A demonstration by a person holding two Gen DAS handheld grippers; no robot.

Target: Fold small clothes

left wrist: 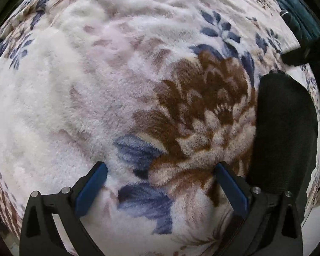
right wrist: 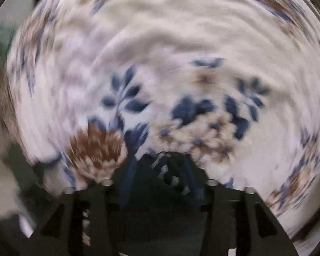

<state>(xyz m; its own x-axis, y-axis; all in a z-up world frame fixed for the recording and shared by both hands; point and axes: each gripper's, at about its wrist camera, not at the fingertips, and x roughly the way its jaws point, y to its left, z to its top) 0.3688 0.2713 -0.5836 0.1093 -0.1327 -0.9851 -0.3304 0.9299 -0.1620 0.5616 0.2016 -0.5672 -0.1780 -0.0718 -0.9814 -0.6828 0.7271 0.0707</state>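
In the left wrist view a black garment [left wrist: 285,128] lies flat on the floral fleece blanket [left wrist: 96,85], at the right. My left gripper [left wrist: 161,165] points down over the blanket just left of that garment. Its blue pads [left wrist: 91,189] are wide apart with nothing between them. The right wrist view is smeared by motion. There my right gripper [right wrist: 160,160] has its blue pads apart, and dark cloth [right wrist: 160,192] bunches in the gap and runs back under the fingers. The pads do not seem to press on it.
The blanket, white with brown flowers and blue leaves, covers nearly all of both views. A dark teal cloth [left wrist: 294,10] lies at the far right corner. A black bar [left wrist: 296,57] juts in from the right above the black garment.
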